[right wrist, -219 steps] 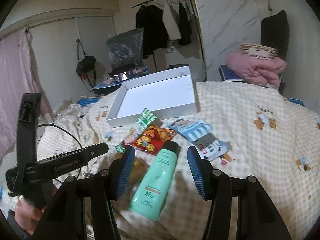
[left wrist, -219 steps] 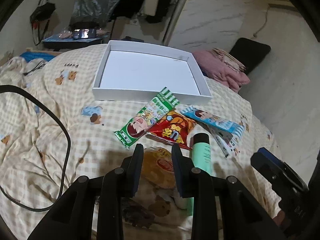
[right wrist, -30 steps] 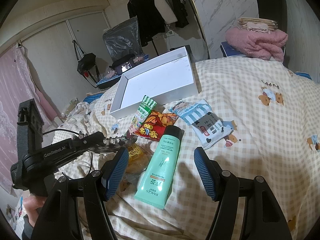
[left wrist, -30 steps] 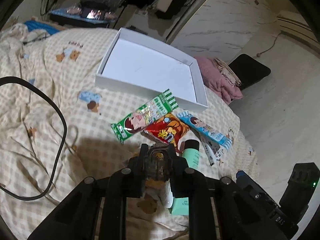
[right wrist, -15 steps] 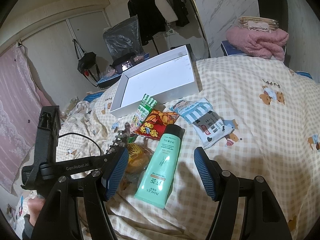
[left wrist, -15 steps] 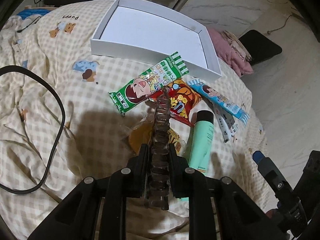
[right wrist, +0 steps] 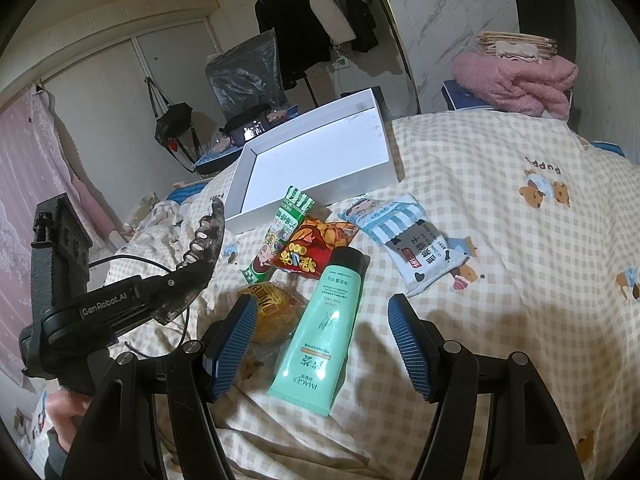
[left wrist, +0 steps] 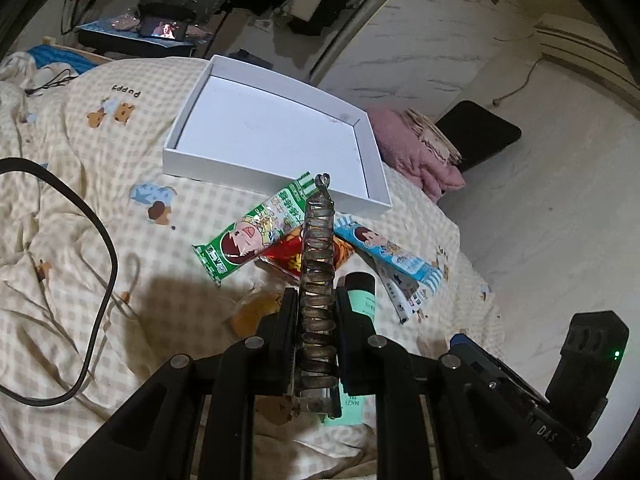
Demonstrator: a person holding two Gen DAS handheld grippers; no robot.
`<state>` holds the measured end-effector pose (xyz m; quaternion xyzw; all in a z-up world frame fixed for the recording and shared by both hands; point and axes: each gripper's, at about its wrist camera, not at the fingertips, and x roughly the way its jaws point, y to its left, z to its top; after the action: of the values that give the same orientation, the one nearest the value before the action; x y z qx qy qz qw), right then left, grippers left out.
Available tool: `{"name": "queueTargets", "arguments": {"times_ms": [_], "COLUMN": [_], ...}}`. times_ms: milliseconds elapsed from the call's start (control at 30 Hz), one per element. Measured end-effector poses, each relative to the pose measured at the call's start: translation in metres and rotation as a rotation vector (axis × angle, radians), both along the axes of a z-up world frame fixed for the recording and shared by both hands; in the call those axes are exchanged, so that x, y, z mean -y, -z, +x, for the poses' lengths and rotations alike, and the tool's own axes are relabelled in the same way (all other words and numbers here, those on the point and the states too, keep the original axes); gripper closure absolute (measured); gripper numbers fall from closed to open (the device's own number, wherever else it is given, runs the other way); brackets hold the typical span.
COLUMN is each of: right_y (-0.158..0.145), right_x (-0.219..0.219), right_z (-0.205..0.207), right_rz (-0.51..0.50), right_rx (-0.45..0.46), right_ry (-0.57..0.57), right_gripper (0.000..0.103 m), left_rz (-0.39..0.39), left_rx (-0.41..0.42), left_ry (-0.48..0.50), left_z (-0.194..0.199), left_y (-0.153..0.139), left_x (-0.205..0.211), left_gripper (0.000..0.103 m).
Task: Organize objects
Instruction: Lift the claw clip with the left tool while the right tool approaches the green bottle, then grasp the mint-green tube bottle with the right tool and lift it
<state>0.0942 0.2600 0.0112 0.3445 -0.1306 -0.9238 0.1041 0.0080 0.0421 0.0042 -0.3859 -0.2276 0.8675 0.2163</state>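
My left gripper (left wrist: 316,320) is shut on a dark translucent hair claw clip (left wrist: 318,264), held in the air above the bed; the clip also shows in the right wrist view (right wrist: 200,248). An empty white box (left wrist: 276,144) lies at the far side of the bed (right wrist: 316,152). Before it lie a green snack pack (left wrist: 252,232), a red snack pack (right wrist: 312,248), a blue striped pack (right wrist: 384,216), a black-and-white pack (right wrist: 424,256), a wrapped bun (right wrist: 276,312) and a mint green tube (right wrist: 324,328). My right gripper (right wrist: 320,348) is open over the tube's lower end.
The bed has a checked cream quilt (right wrist: 520,240) with bear prints. A black cable (left wrist: 96,240) loops over its left side. A pink blanket pile (right wrist: 516,76) sits beyond the bed at the right. Hanging clothes (right wrist: 308,32) and a tablet (left wrist: 164,32) are behind.
My left gripper has risen and tilted back with the clip, so the box sits lower and farther in view. My right gripper has hardly moved.
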Motion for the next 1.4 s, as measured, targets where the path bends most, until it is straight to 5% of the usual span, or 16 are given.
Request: {"name": "queueTargets", "arguments": {"times_ms": [433, 667, 1133, 1333, 1400], "right_y": [0.013, 0.044, 0.078, 0.092, 0.093], "right_x": [0.004, -0.003, 0.003, -0.012, -0.018], "right_z": [-0.007, -0.026, -0.055, -0.064, -0.062], "right_rz": [-0.042, -0.178, -0.185, -0.332, -0.373], "right_rx": [0.026, 0.144, 0.281, 0.32, 0.316], "right_ry": [-0.064, -0.087, -0.073, -0.042, -0.04], "right_gripper": [0.034, 0.06, 0.059, 0.061, 0.073], "left_rz": [0.002, 0.013, 0.001, -0.014, -0.013], "left_rx": [0.009, 0.041, 0.045, 0.047, 0.051], "left_ry": [-0.01, 0.0, 0.018, 0.027, 0.027], "left_z": [-0.002, -0.007, -0.012, -0.013, -0.013], "left_y": [0.001, 0.01, 0.013, 0.014, 0.015], "left_x": [-0.001, -0.001, -0.004, -0.008, -0.008], "left_gripper": [0.085, 0.085, 0.085, 0.085, 0.085]}}
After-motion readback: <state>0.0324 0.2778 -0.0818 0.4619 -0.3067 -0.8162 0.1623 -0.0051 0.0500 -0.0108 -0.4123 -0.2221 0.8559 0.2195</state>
